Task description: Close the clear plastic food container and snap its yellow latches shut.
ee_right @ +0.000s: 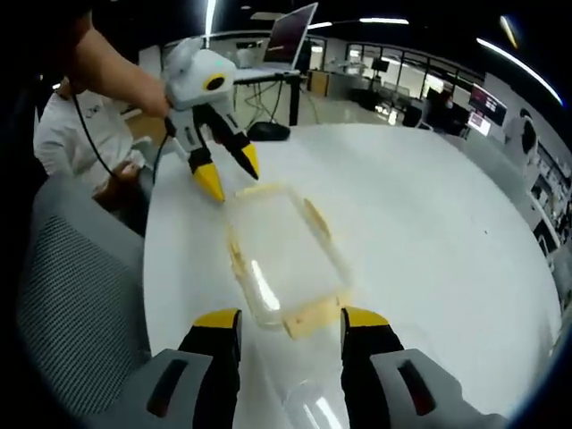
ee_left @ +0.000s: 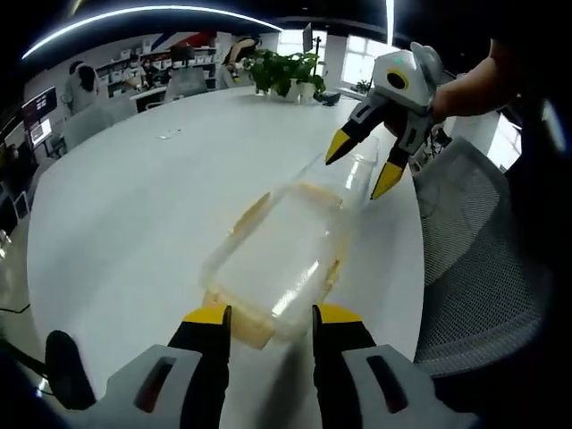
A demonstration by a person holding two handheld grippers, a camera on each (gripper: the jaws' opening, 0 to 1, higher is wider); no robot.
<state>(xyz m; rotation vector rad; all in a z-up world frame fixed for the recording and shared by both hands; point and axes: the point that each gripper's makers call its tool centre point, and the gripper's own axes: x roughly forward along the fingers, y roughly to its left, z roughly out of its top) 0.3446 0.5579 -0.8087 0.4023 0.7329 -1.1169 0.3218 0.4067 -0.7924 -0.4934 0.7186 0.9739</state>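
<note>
A clear plastic food container (ee_left: 277,255) with yellow latches (ee_left: 253,212) lies lengthwise on the white table (ee_left: 125,197). My left gripper (ee_left: 273,315) is open, its yellow tips just short of the container's near end. My right gripper (ee_left: 363,165) hovers open over the far end, with clear plastic rising between its tips. In the right gripper view the container (ee_right: 286,246) lies ahead of my open right gripper (ee_right: 290,318). A yellow latch (ee_right: 308,317) sits between the tips and clear plastic shows lower between the jaws. My left gripper (ee_right: 230,172) stands open at the far end.
A grey mesh chair (ee_left: 474,259) (ee_right: 71,295) stands against the table edge beside the container. A potted plant (ee_left: 286,73) is at the far side. A laptop (ee_right: 290,36), a dark object (ee_right: 268,131) and a person in white (ee_right: 67,134) lie beyond the table (ee_right: 429,223).
</note>
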